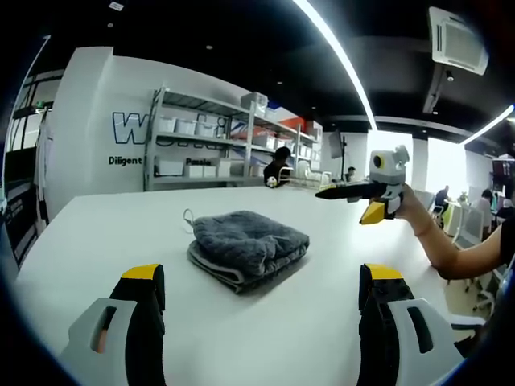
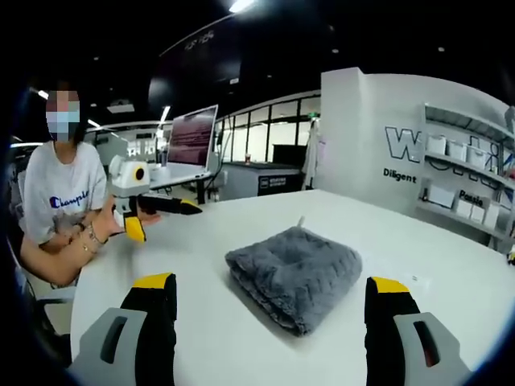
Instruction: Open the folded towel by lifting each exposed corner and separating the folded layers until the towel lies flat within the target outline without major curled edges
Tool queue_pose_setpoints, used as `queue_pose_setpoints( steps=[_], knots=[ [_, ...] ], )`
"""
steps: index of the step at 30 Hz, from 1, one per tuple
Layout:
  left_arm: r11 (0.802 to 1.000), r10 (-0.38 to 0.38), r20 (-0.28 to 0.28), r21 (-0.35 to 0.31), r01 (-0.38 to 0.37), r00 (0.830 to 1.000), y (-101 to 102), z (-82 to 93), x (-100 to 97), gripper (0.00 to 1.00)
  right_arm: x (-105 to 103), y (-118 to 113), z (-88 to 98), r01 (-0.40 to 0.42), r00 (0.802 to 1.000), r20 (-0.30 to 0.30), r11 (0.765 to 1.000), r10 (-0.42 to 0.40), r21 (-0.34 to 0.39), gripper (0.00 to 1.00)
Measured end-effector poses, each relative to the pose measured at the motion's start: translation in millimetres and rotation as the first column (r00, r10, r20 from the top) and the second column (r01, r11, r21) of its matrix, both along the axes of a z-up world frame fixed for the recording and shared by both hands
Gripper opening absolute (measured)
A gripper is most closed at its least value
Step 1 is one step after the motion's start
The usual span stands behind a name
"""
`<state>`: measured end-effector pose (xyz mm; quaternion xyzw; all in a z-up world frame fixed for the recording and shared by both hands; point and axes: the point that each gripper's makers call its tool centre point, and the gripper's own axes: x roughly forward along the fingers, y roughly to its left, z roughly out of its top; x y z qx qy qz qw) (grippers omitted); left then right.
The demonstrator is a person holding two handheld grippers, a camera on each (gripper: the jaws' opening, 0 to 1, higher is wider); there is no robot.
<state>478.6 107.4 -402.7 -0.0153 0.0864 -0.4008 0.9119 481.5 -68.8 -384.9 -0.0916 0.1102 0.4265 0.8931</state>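
Observation:
A grey towel (image 1: 249,245), folded into a thick square with a small loop at one corner, lies on the white table (image 1: 88,249). My left gripper (image 1: 263,277) is open, jaws spread wide on the near side of the towel, touching nothing. In the right gripper view the same towel (image 2: 296,272) lies just ahead of my right gripper (image 2: 271,283), which is open too and holds nothing. Each gripper shows in the other's view, held above the table off to the side of the towel: the right gripper (image 1: 364,197), and the left gripper (image 2: 165,213).
A seated person in a white shirt (image 2: 64,197) holds the grippers at the table's edge. A monitor (image 2: 191,137) stands behind. Metal shelves with white bins (image 1: 201,149) line the far wall. Bare table surrounds the towel.

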Motion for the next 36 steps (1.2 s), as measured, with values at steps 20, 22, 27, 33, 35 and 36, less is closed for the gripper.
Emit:
queue_pose_setpoints(
  steps=[20,22,27,33,35,36],
  knots=[
    [1.000,0.003,0.004,-0.007,-0.003,1.000,0.2,0.3,-0.8,0.99,13.4,51.6,-2.1,-0.097,0.992,0.064,0.984,0.107,-0.151,0.74],
    [1.000,0.004,0.004,-0.007,-0.004,1.000,0.2,0.1,-0.9,0.99,14.8,57.3,-3.8,-0.111,0.990,0.068,0.981,0.123,-0.159,0.69],
    [1.000,0.004,0.003,-0.010,-0.004,1.000,0.4,0.1,-1.1,0.99,19.4,71.7,-12.4,-0.132,0.986,0.076,0.973,0.149,-0.187,0.52],
    [1.000,0.003,0.002,-0.012,-0.003,1.000,0.1,-0.1,-1.1,0.99,29.5,93.6,-24.9,-0.153,0.976,0.116,0.956,0.187,-0.251,0.39],
    [1.000,0.003,-0.003,-0.011,-0.003,1.000,0.5,-1.1,0.0,0.99,32.1,101.8,-31.4,-0.158,0.974,0.117,0.950,0.196,-0.270,0.37],
    [1.000,0.006,-0.005,-0.009,-0.006,1.000,0.8,-1.6,0.5,0.99,32.7,104.4,-34.4,-0.163,0.973,0.114,0.946,0.201,-0.280,0.36]
  ],
)
